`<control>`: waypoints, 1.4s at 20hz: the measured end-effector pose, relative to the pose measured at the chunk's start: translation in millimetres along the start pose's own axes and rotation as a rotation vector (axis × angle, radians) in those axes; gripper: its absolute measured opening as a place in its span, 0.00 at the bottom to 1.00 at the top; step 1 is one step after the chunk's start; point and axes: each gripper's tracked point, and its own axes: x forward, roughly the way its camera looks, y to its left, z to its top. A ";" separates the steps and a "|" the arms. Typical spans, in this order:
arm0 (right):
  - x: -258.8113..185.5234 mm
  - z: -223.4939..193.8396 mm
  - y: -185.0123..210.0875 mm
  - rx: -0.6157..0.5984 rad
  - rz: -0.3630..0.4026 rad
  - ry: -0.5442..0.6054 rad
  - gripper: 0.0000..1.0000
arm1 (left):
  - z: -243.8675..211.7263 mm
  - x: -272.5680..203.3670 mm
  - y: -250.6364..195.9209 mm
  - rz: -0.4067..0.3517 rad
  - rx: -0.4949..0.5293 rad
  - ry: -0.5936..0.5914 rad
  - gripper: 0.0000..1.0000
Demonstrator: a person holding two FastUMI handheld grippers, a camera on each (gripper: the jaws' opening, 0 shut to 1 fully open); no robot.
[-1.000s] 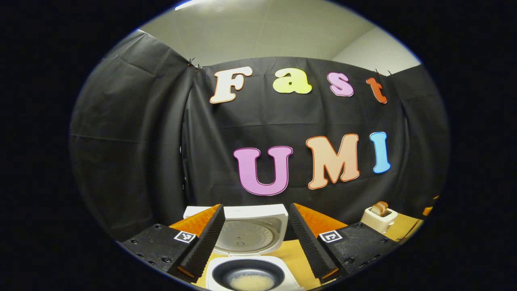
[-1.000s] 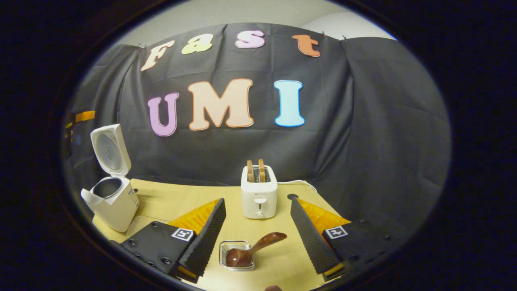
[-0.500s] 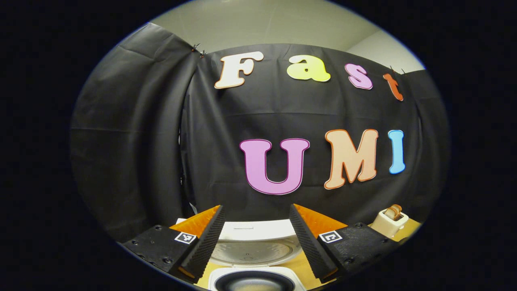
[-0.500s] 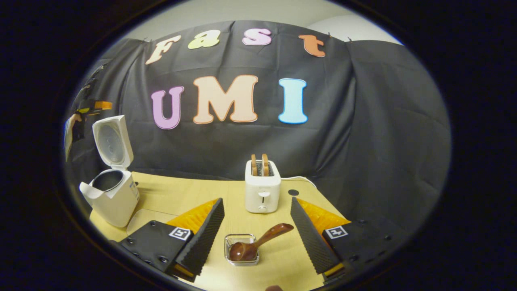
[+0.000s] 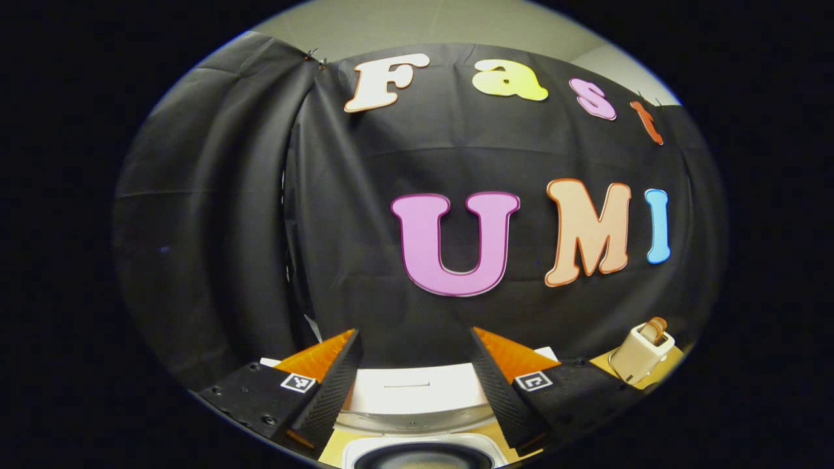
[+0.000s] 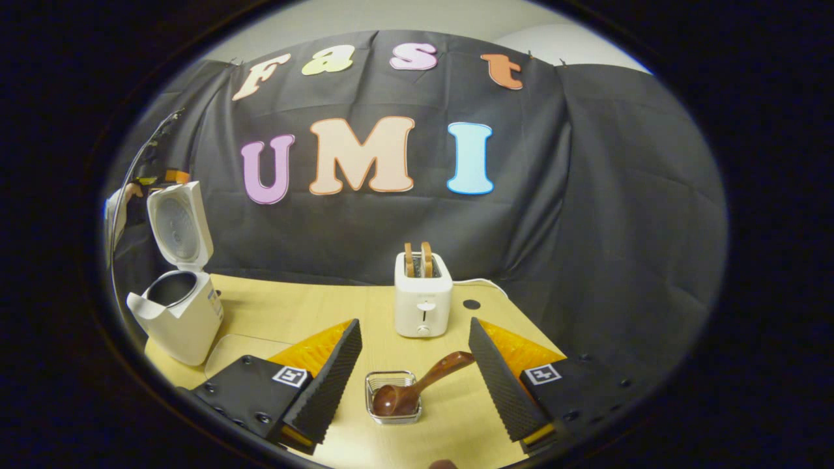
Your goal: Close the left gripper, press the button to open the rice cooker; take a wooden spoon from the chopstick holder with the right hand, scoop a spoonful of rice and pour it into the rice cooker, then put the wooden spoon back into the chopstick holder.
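The white rice cooker [image 6: 179,319] stands at the table's left with its lid [image 6: 177,225] raised. In the left gripper view the lid [image 5: 410,391] and the pot's dark rim [image 5: 423,458] lie just below my open left gripper [image 5: 414,332], which holds nothing. That gripper [image 6: 156,176] and a hand [image 6: 133,191] also show above the cooker in the right gripper view. The brown wooden spoon [image 6: 423,384] rests bowl-down in a small clear holder [image 6: 393,417], handle leaning right. My right gripper [image 6: 414,322] hangs open and apart from the spoon, which lies between and beneath its fingers.
A white toaster [image 6: 423,303] with two slices of bread stands mid-table behind the spoon; it shows as well at the right in the left gripper view as the toaster [image 5: 642,352]. A clear mat [image 6: 241,348] lies right of the cooker. The wooden table [image 6: 306,312] ends at the black cloth.
The left gripper has tilted up and moved over the cooker, so the rice in the pot has slid out of its view. The right gripper has backed off slightly from the spoon.
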 end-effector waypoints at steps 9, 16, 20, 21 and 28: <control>15.2 17.6 41.1 0.002 0.103 -0.034 1.00 | -10.9 -38.0 -4.8 -0.002 -0.023 0.028 0.95; 22.5 23.3 62.8 0.007 0.173 -0.041 1.00 | -31.5 -84.0 -10.5 -0.001 -0.044 0.036 0.95; 22.9 25.1 75.6 0.011 0.209 -0.038 1.00 | -45.6 -106.4 -13.1 0.004 -0.057 0.035 0.93; 22.4 25.5 79.8 0.009 0.220 -0.038 1.00 | -49.9 -111.4 -13.9 0.005 -0.053 0.035 0.95; 19.0 25.5 101.6 0.003 0.280 -0.034 1.00 | -86.4 -147.6 -18.6 0.013 -0.079 0.076 0.94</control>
